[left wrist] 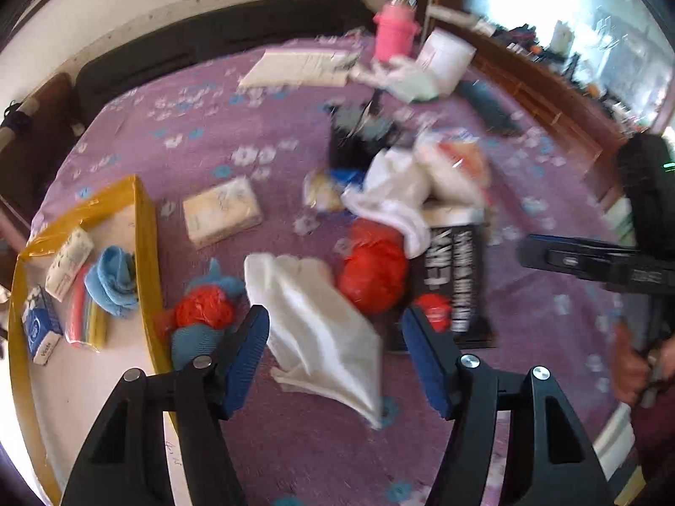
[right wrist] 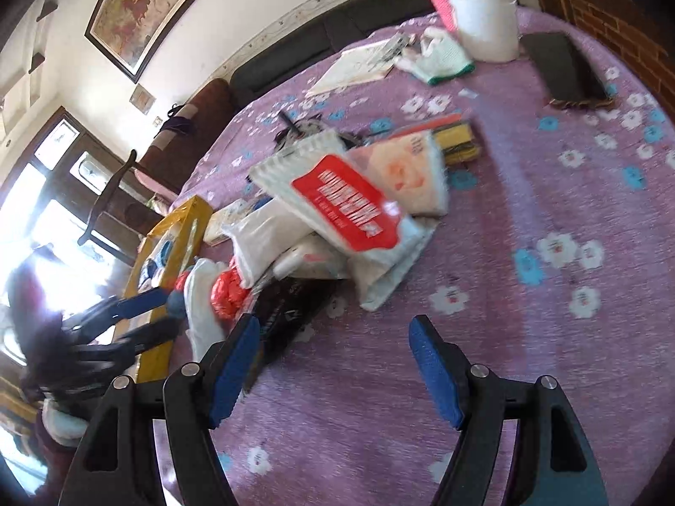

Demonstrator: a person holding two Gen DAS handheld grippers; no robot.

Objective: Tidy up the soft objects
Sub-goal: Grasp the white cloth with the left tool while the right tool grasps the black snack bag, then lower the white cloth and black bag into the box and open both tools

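A white cloth (left wrist: 312, 316) lies crumpled on the purple flowered sheet (right wrist: 548, 194), between the spread fingers of my left gripper (left wrist: 335, 324), which is open; its pads do not press the cloth. Beside the cloth are a red mesh ball (left wrist: 373, 274) and a red and blue bundle (left wrist: 202, 308). At the left a yellow-rimmed box (left wrist: 145, 227) holds a blue rolled cloth (left wrist: 113, 280) and small packs. My right gripper (right wrist: 333, 333) is open over bare sheet, with nothing between its fingers. From the right wrist view, the left gripper (right wrist: 173, 308) is next to the white cloth (right wrist: 202, 295).
A heap of white packets with a red-labelled one (right wrist: 350, 206) and a black packet (left wrist: 457, 278) fills the middle. A tissue pack (left wrist: 221, 211) lies near the box. At the back stand a pink bottle (left wrist: 392, 29), a white tub (right wrist: 485, 17), gloves (right wrist: 443, 55) and a dark case (right wrist: 565, 67).
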